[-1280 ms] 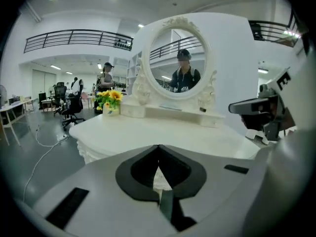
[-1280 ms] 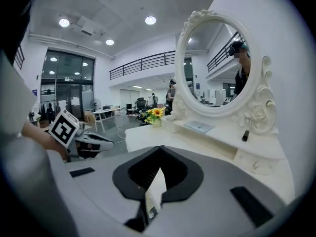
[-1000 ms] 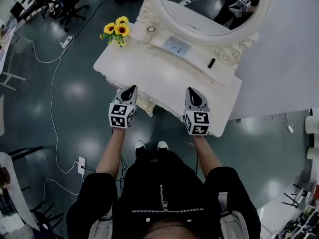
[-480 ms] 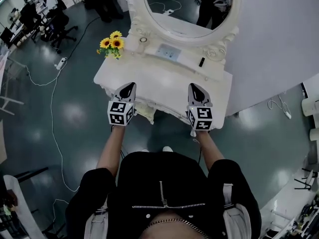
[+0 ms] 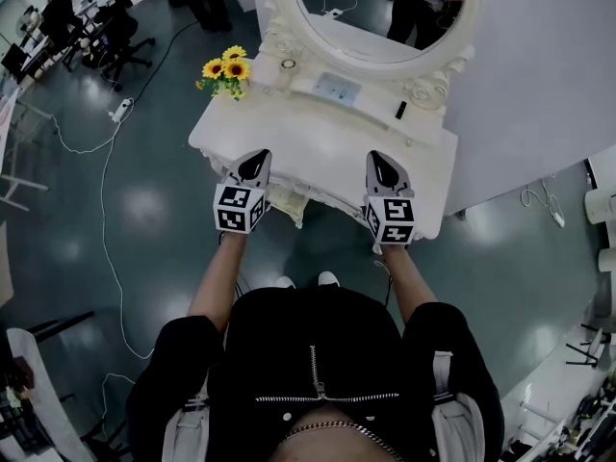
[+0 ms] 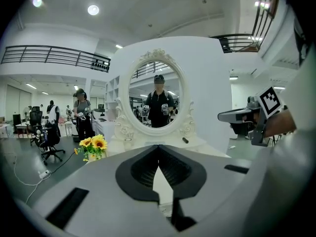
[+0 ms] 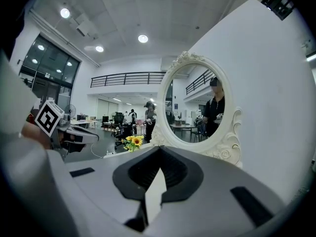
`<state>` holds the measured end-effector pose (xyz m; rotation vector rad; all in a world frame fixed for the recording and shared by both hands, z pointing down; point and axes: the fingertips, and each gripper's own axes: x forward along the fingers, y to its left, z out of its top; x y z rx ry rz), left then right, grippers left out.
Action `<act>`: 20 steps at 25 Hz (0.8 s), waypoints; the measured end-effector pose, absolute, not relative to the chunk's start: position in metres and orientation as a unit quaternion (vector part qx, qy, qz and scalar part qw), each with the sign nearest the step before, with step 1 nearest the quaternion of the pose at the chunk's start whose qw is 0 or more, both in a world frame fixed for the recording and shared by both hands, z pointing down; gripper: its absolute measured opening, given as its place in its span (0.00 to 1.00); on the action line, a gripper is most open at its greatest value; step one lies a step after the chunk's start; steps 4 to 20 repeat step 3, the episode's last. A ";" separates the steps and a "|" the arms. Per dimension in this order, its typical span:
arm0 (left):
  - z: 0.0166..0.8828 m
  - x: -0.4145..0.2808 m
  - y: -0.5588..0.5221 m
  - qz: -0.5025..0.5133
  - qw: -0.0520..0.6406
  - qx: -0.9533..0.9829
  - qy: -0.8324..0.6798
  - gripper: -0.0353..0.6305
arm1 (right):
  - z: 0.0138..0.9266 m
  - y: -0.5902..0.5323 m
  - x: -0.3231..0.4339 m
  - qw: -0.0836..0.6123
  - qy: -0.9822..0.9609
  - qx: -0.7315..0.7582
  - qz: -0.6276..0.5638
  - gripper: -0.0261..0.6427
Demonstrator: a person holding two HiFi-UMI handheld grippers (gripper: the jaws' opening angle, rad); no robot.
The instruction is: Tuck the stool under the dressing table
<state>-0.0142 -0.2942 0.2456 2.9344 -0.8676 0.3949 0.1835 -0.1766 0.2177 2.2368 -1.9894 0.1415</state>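
The white dressing table (image 5: pixel 318 147) with its oval mirror (image 5: pixel 375 8) stands straight ahead of me. No stool shows in any view; the space beneath the table is hidden by its top. My left gripper (image 5: pixel 255 162) hovers over the table's front left edge, shut and empty. My right gripper (image 5: pixel 382 166) hovers over the front right edge, also shut with nothing in it. In the left gripper view the shut left gripper (image 6: pixel 158 152) points at the mirror (image 6: pixel 157 98). In the right gripper view the right gripper (image 7: pixel 158 157) points past the mirror frame (image 7: pixel 197 107).
Sunflowers (image 5: pixel 226 70) stand at the table's back left and a small black item (image 5: pixel 399 110) lies at its back right. A white wall panel (image 5: pixel 539 85) is behind and to the right. A cable and power strip (image 5: pixel 122 111) lie on the dark floor at left, with office chairs (image 5: pixel 106 37) beyond. My shoes (image 5: pixel 327 278) are just short of the table.
Both grippers have risen a little in front of the table, still shut and level with each other. The head view has shifted slightly, so the table sits a bit differently in it.
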 end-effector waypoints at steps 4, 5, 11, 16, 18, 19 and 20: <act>0.248 -0.016 -0.289 0.127 0.034 0.951 -0.280 0.09 | 0.223 -0.170 0.181 0.074 -0.661 0.745 0.054 0.04; 0.248 -0.016 -0.289 0.127 0.034 0.951 -0.280 0.09 | 0.223 -0.170 0.181 0.074 -0.661 0.745 0.054 0.04; 0.248 -0.016 -0.289 0.127 0.034 0.951 -0.280 0.09 | 0.223 -0.170 0.181 0.074 -0.661 0.745 0.054 0.04; 0.248 -0.016 -0.289 0.127 0.034 0.951 -0.280 0.09 | 0.223 -0.170 0.181 0.074 -0.661 0.745 0.054 0.04; 0.248 -0.016 -0.289 0.127 0.034 0.951 -0.280 0.09 | 0.223 -0.170 0.181 0.074 -0.661 0.745 0.054 0.04; 0.248 -0.016 -0.289 0.127 0.034 0.951 -0.280 0.09 | 0.223 -0.170 0.181 0.074 -0.661 0.745 0.054 0.04; 0.248 -0.016 -0.289 0.127 0.034 0.951 -0.280 0.09 | 0.223 -0.170 0.181 0.074 -0.661 0.745 0.054 0.04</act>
